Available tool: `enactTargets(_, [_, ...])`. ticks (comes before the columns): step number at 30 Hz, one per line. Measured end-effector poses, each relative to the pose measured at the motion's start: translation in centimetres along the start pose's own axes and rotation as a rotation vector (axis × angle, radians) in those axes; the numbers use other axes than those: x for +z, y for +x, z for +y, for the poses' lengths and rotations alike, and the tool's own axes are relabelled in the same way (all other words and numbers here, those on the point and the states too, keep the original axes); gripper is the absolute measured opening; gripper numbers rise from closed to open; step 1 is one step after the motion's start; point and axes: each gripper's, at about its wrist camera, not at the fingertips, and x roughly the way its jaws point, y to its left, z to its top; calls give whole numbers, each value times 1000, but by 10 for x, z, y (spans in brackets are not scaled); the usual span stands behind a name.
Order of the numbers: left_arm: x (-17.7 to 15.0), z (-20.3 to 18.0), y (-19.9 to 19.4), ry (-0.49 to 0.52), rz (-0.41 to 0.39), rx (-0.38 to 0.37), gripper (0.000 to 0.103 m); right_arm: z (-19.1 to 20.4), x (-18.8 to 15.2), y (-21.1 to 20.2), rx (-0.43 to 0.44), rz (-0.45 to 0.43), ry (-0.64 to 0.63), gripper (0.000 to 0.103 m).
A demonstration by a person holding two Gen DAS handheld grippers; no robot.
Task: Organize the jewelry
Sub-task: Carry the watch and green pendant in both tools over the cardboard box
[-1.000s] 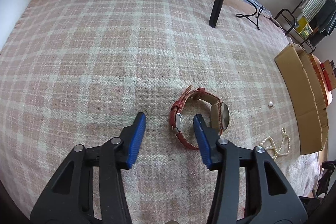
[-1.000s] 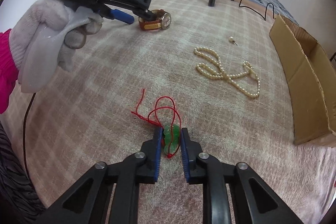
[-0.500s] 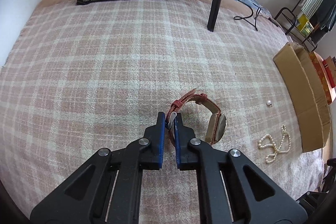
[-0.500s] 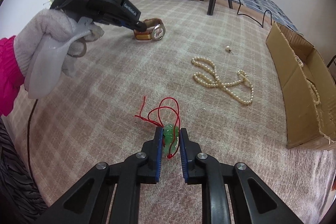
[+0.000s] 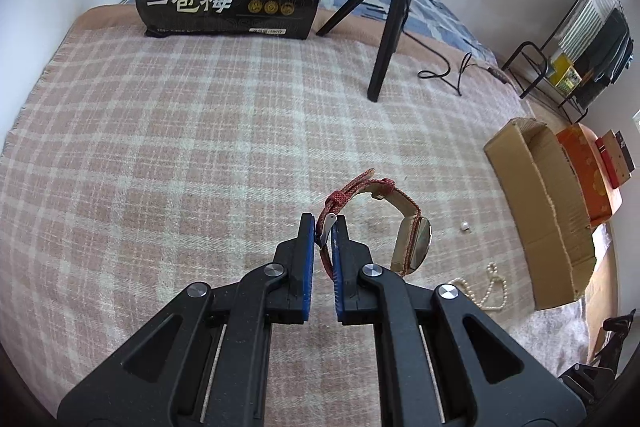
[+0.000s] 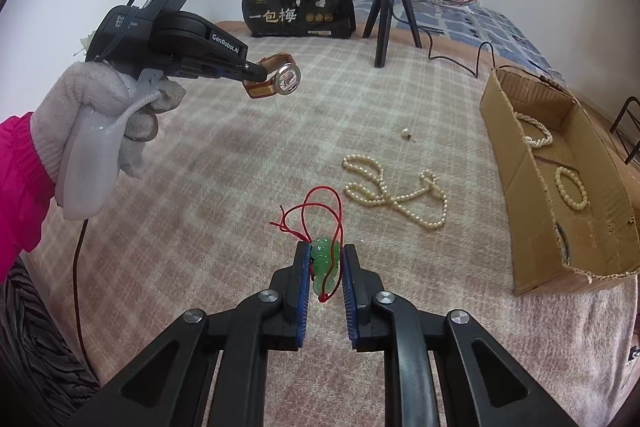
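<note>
My left gripper point(image 5: 323, 227) is clamped on the red strap of the watch point(image 5: 412, 239) and holds it in the air above the plaid blanket point(image 5: 160, 147). My right gripper point(image 6: 325, 259) is closed on the green pendant point(image 6: 325, 261), and its red cord point(image 6: 320, 203) trails forward. The pearl necklace point(image 6: 394, 193) lies on the blanket between the pendant and the cardboard box point(image 6: 520, 163). A single pearl point(image 6: 406, 135) lies farther away.
</note>
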Motion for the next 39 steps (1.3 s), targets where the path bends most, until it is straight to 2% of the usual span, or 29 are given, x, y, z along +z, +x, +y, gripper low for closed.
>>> enactTargets(12, [9,-53,-11,47,-31,-77,6,-44,14,-30,-53,-92,77,13])
enactTargets(23, [7,-120,-15,117,-31,-161,6,-101,14,-52,-134,-149,175,13])
enactTargets(35, [7,-195,5,148,-13,-213,6,-146,6,-51,-196,-135,252,13])
enactTargets(39, [6,-217,12,165,-17,-209,6,-156,3,-51,-215,-129,265,13])
